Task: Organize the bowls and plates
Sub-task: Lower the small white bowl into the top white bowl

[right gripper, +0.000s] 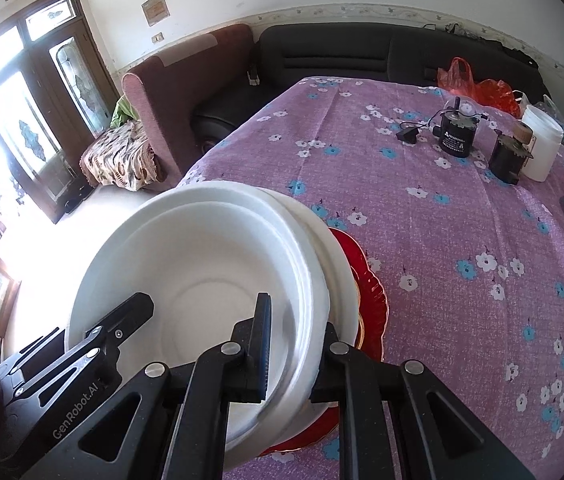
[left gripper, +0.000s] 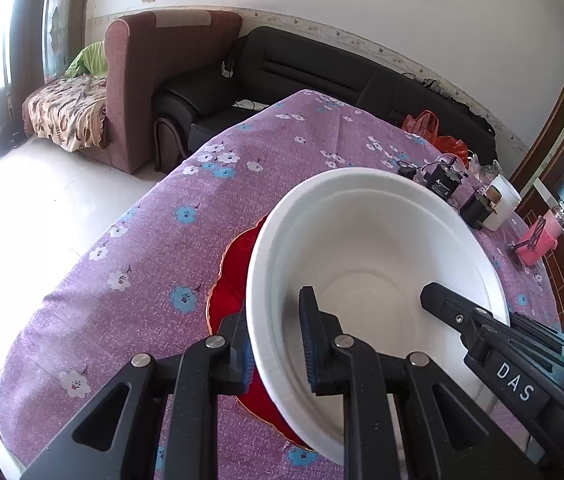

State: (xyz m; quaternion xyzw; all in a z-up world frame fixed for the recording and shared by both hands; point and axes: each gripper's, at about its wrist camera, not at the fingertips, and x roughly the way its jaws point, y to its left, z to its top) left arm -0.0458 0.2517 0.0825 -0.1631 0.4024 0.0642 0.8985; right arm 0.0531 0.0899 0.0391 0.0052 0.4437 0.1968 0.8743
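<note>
Right now both grippers are clamped on one stack of white bowls [left gripper: 366, 256], each from its own side. Seen from the left wrist, the left gripper [left gripper: 277, 344] pinches the left part of the rim: one finger [left gripper: 237, 356] sits outside the wall and the other, with a blue ribbed pad, sits inside the top bowl. From the right wrist, the right gripper [right gripper: 294, 360] grips the opposite part of the rim in the same way, one finger inside and one outside. Each camera also catches the other tool reaching in across the bowl.

At least two bowls are nested, since a second rim shows inside the outer one, and the right wrist view shows several thin layered edges. The stack looks tilted toward each camera. Under it lies a red plate [right gripper: 366, 280] with a scalloped gold edge, peeking out on the left in the left view and on the right in the right view. Whether the bowls touch the plate I cannot tell.

All this is over the near part of a table covered with a purple flowered cloth [right gripper: 462, 208]. At the far right stand a black cylinder [right gripper: 457, 135], a white tub [right gripper: 542, 148] and an orange plastic bag [right gripper: 482, 86]. Beyond the table are a black sofa [left gripper: 322, 68] and a brown armchair [left gripper: 149, 76].
</note>
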